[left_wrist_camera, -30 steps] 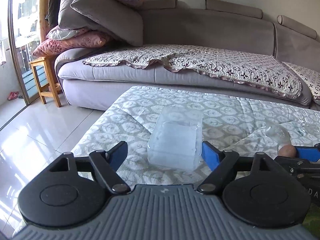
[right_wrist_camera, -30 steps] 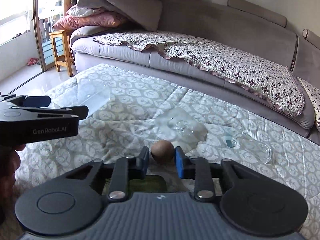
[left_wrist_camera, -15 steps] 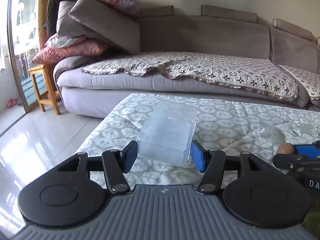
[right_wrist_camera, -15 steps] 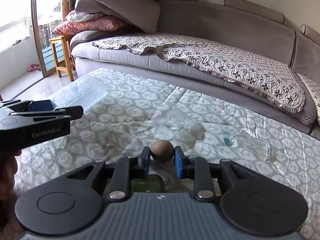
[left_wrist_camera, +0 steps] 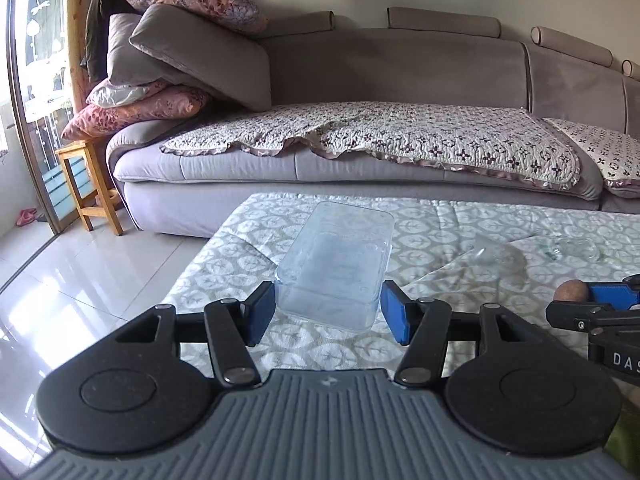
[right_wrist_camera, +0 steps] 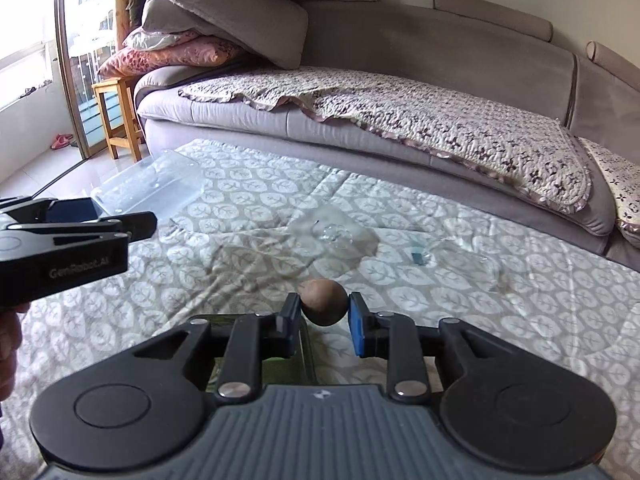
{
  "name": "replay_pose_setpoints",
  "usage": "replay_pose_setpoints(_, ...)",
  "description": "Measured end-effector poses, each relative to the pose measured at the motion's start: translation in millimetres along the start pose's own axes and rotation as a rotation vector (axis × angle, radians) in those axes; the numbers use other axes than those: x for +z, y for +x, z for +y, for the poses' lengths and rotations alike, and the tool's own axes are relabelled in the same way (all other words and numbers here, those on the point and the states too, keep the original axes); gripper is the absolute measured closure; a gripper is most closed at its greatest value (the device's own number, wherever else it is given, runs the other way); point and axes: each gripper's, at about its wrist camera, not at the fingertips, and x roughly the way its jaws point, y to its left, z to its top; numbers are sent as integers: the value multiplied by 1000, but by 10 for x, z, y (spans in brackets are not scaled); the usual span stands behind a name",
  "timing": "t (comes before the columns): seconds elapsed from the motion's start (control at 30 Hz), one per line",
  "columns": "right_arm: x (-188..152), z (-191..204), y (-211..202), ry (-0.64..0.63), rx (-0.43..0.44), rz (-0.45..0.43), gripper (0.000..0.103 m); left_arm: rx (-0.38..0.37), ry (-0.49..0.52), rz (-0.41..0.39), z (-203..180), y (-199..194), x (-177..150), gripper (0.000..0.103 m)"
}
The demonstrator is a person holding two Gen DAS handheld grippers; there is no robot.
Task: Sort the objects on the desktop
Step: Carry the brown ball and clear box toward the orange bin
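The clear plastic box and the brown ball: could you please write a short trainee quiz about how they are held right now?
1. True or false: the left hand-held gripper has its pads on either side of the clear plastic box.
2. What does the right hand-held gripper hold? A) a pillow B) the brown ball C) a stool
3. Fill in: the box is ____ (open-topped / lidded).

Key: 1 true; 2 B; 3 open-topped.
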Motion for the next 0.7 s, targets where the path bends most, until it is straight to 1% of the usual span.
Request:
replay_pose_setpoints(0.1, 4, -41, -160, 12, -12, -17, 79, -19, 2, -6, -32, -162, 71, 46)
replay_pose_setpoints(0.23, -81, -100, -418, 33, -24, -24, 79, -46, 15, -14, -132, -419, 132, 46)
replay_pose_setpoints(0.5, -391, -249, -1005, 79, -27, -21, 79, -90, 30, -4, -328, -890, 95, 46)
replay_pose_setpoints(0.7, -565, -450, -1557, 136, -36, -68, 79, -153, 49, -6, -538, -1200, 96, 46)
